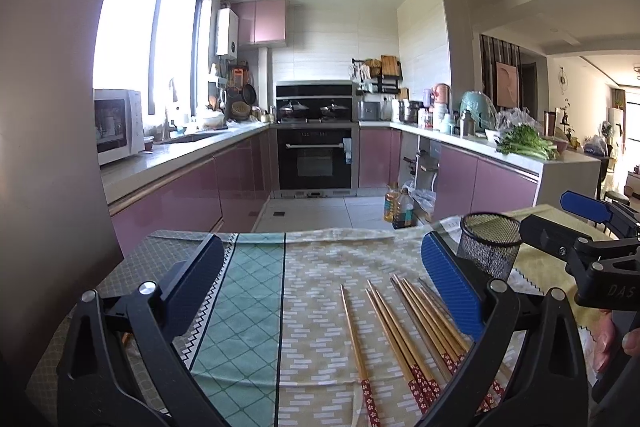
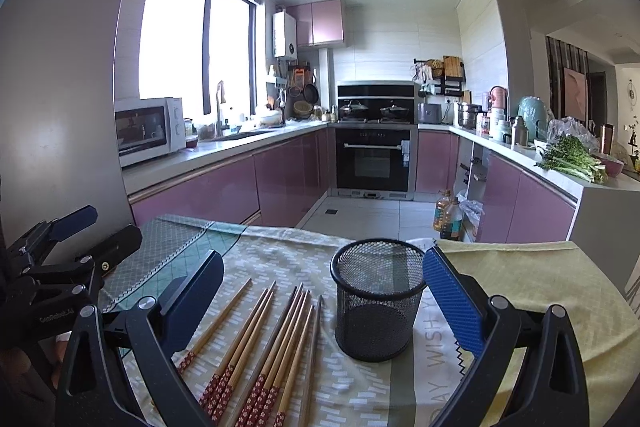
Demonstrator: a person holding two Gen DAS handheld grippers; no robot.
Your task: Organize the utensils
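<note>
Several wooden chopsticks (image 1: 404,331) with red flowered ends lie side by side on the patterned tablecloth (image 1: 320,267); they also show in the right wrist view (image 2: 272,343). A black mesh cup (image 2: 376,299) stands upright and empty just right of them; it also shows in the left wrist view (image 1: 490,243). My left gripper (image 1: 320,275) is open and empty above the cloth, left of the chopsticks. My right gripper (image 2: 320,287) is open and empty, its jaws spanning the chopsticks and cup. Each gripper shows in the other's view: the right one (image 1: 592,223) and the left one (image 2: 84,227).
The table's far edge (image 1: 320,233) drops to the kitchen floor. Oil bottles (image 1: 398,205) stand on the floor beyond it. A yellow cloth (image 2: 540,279) covers the table's right part. Counters with pink cabinets (image 2: 224,191) run along both sides.
</note>
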